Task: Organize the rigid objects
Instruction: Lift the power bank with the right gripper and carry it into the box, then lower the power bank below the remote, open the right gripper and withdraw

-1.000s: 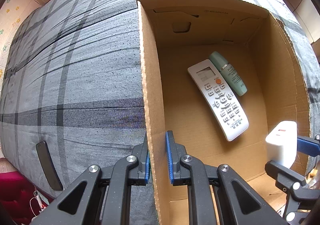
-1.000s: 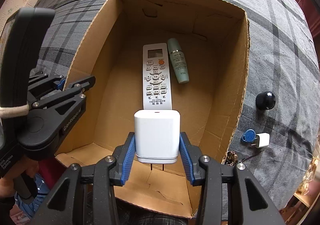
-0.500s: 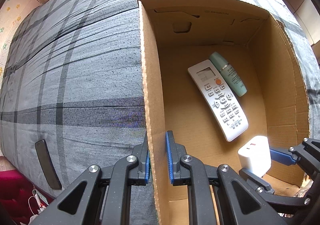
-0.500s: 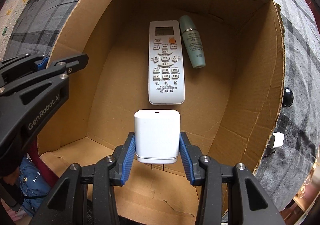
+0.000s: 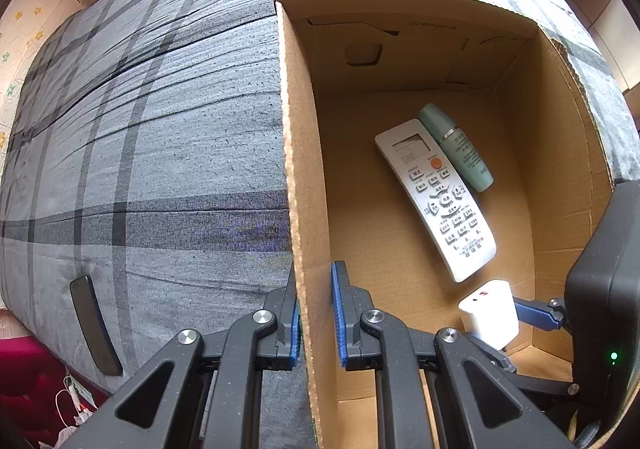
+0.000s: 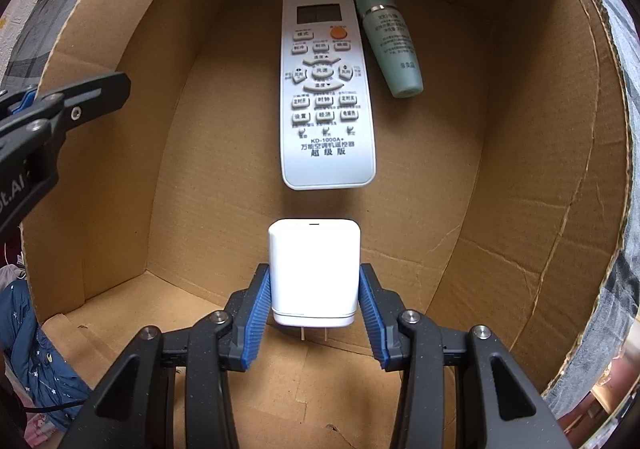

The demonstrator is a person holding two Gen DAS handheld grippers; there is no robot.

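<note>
Gripping a white charger (image 6: pixel 314 273) by its two sides, the right gripper (image 6: pixel 314 313) hangs inside the box (image 6: pixel 552 177), its blue pads pressed flat against the plastic and the charger's two prongs pointing back between the fingers. The charger sits low over the cardboard floor, just short of the near end of a white remote (image 6: pixel 326 89); whether it touches the floor cannot be told. A pale green bottle (image 6: pixel 390 37) lies right beside the remote's far right edge, both flat on the box bottom. The left gripper (image 5: pixel 316 313) is clamped shut on the box's left wall (image 5: pixel 300 169), one pad outside and one inside. The box stands on a grey checked cloth (image 5: pixel 140 129). A dark phone (image 5: pixel 94 323) lies on the cloth near its edge, well apart from the box.
</note>
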